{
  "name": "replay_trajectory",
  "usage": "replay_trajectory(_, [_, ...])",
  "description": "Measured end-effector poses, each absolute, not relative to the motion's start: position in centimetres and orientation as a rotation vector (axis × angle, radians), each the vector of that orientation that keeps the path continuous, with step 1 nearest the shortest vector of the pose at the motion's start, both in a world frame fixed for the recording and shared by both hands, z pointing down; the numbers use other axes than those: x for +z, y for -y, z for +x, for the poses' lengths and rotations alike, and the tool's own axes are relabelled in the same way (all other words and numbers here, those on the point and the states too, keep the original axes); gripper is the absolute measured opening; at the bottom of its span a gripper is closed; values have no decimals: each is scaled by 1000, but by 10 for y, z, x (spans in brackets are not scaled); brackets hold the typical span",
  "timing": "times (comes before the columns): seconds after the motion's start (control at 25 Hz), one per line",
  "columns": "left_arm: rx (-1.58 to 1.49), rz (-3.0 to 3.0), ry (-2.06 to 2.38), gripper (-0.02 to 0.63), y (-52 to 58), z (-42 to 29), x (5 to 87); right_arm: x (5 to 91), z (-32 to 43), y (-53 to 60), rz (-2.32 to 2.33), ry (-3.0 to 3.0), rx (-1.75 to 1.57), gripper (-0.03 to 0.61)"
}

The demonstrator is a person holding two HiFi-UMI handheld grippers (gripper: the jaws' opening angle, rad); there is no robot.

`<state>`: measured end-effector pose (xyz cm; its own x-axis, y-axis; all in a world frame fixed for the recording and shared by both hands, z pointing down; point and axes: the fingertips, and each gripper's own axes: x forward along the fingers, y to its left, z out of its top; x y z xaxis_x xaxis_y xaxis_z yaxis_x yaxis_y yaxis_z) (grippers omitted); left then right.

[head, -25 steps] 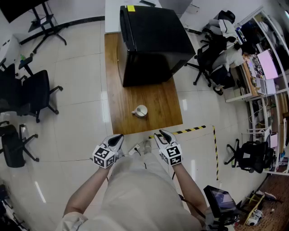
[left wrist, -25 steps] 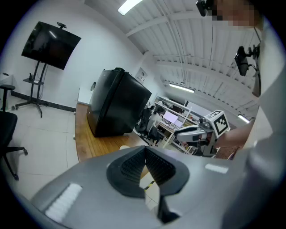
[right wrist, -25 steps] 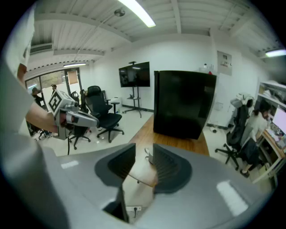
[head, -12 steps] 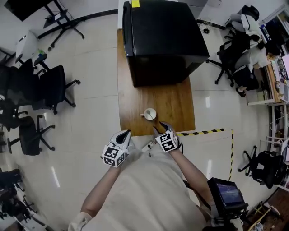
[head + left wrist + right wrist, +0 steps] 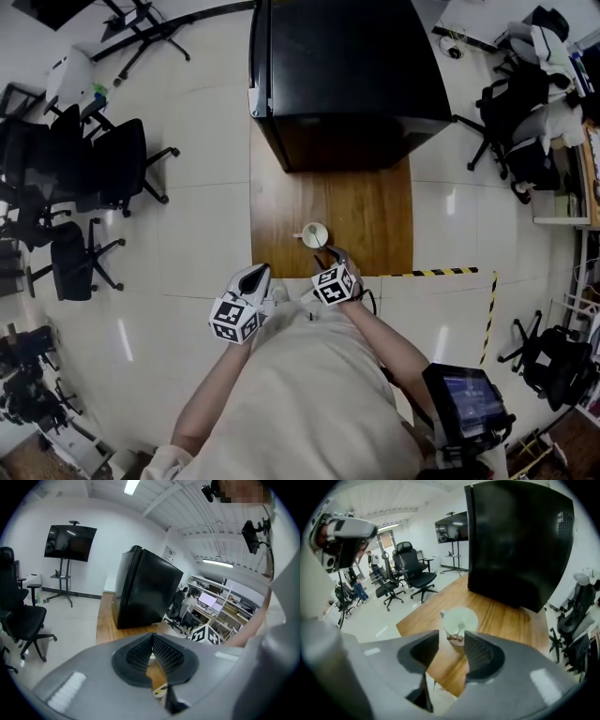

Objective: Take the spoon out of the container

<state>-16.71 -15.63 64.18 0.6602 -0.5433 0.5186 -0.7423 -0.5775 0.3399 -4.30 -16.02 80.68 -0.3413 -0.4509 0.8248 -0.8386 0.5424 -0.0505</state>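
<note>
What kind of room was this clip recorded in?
Probably an open office or lab: swivel chairs, a screen on a wheeled stand, and computer desks.

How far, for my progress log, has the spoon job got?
Done: nothing of the removal yet; the spoon stands in the cup on the wooden table. In hand: the right tool is lined up on the spoon's handle end, jaws apart, not gripping. The left tool is shut and empty, short of the table's near edge. Left: close on the spoon, lift it clear.
</note>
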Motion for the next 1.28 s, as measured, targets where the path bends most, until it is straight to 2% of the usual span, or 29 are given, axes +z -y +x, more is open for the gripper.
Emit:
replay_trajectory(0.24, [467, 2257, 1017, 0, 150, -174, 653, 831, -39, 162, 1027, 1932, 648, 167])
replay_trajectory(0.36, [472, 2248, 1027, 0, 147, -176, 654, 832, -40, 164, 1034, 1951, 670, 143])
replay_trajectory(0.76, [458, 2252, 1058, 0, 155, -168, 648, 823, -40, 169, 1038, 1970, 692, 127])
replay_trajectory(1.28, [424, 2260, 1080, 0, 174, -141, 646, 756, -23, 171, 938, 2152, 769, 127])
